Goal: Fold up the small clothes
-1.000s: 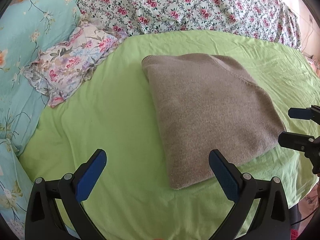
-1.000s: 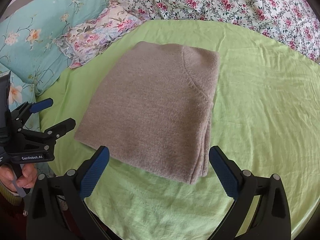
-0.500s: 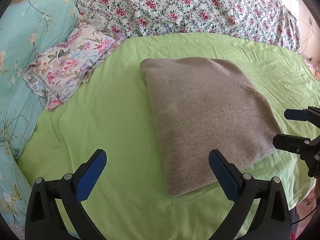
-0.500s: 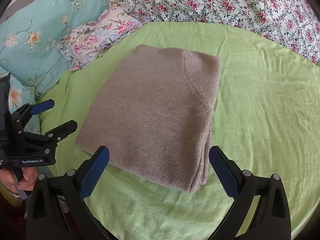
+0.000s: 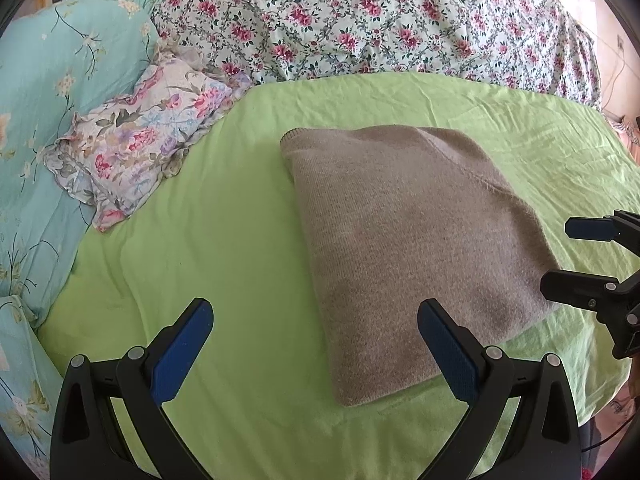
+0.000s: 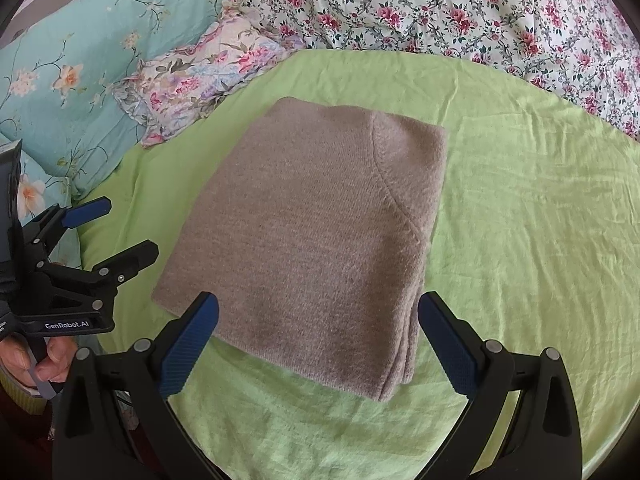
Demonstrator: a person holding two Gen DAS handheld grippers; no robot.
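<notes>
**Folded sweater between two spread grippers**

Left wrist view: the sweater lies folded on the green sheet, centre-right of frame, long axis running upper left to lower right. The left gripper, jaws spread and empty, sits below its near corner.

Right wrist view: the sweater fills mid-frame; the right gripper, jaws spread and empty, straddles its near edge and appears the nearer.

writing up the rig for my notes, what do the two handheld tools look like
Both match: the left tool and right tool have black plastic frames that splay into a V, silver screw heads at the joints, and blue ribbed pads inside each finger. White "GenRobot.AI" lettering marks the left tool's body in the right wrist view. A hand grips its handle; a striped cuff edge shows below.
</notes>
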